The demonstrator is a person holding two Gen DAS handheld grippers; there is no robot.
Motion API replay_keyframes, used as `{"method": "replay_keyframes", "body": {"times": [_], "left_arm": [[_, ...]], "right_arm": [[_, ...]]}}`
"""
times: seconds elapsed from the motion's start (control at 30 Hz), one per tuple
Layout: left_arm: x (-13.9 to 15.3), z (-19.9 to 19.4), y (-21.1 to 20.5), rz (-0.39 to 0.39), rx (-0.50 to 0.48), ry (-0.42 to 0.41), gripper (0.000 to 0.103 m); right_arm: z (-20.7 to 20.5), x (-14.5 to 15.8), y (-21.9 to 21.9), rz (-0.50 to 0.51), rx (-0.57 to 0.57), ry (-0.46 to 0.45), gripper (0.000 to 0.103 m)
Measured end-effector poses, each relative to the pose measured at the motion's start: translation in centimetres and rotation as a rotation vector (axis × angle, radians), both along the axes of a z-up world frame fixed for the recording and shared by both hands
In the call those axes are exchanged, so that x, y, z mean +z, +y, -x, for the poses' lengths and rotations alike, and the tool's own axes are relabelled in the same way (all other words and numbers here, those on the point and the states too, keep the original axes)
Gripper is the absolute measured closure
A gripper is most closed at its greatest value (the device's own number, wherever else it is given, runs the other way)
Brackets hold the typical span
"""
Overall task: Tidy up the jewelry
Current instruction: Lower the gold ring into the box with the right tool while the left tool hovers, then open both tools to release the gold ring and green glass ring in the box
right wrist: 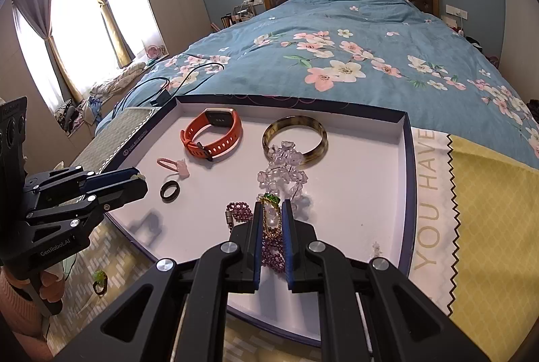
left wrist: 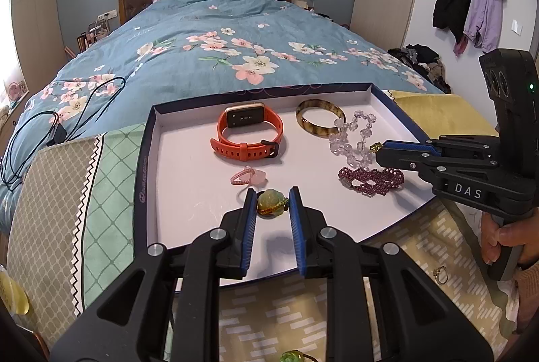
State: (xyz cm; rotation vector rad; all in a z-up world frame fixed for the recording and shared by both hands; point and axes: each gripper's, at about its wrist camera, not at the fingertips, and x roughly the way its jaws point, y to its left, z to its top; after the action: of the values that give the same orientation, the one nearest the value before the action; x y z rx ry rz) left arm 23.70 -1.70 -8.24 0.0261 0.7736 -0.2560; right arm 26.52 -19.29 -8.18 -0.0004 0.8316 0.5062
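Note:
A white tray with a dark blue rim [left wrist: 148, 159] [right wrist: 406, 159] lies on the foot of the bed. In it lie an orange smartwatch [left wrist: 249, 132] [right wrist: 212, 136], a brown bangle [left wrist: 320, 122] [right wrist: 294, 139], a clear crystal bracelet [left wrist: 353, 139] [right wrist: 283, 170], a purple bead bracelet [left wrist: 370, 180] [right wrist: 241, 212], a pink flower ring [left wrist: 249, 176] [right wrist: 171, 166] and a black ring [right wrist: 169, 190]. My left gripper [left wrist: 272, 198] [right wrist: 141, 181] is shut on a pale green jade charm [left wrist: 272, 203] above the tray's near left. Over the purple beads, my right gripper [right wrist: 272, 210] [left wrist: 379, 154] is shut on a gold piece with a green stone [right wrist: 271, 213].
Outside the tray on the patterned cloth lie a gold ring [left wrist: 439, 274] and a green-stone ring [right wrist: 100, 281] [left wrist: 291, 356]. A black cable [left wrist: 57, 132] lies on the blue floral duvet, left of the tray. A yellow cloth [right wrist: 488, 227] lies to the tray's right.

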Motion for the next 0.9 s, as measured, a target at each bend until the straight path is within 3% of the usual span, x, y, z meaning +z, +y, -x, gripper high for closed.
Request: {"method": "replay_keyframes", "body": {"times": [0.7,0.9], "left_arm": [[-0.61,-0.57,-0.17,-0.009,0.017,0.017,0.083],[-0.25,-0.22,-0.01,-0.004,0.023,0.006,0.077]], "right_arm": [[-0.39,-0.56,0.02,0.011,-0.008,0.010,0.090],[-0.23,-0.51,-0.35,0.003,-0.020,0.002,0.088]]}}
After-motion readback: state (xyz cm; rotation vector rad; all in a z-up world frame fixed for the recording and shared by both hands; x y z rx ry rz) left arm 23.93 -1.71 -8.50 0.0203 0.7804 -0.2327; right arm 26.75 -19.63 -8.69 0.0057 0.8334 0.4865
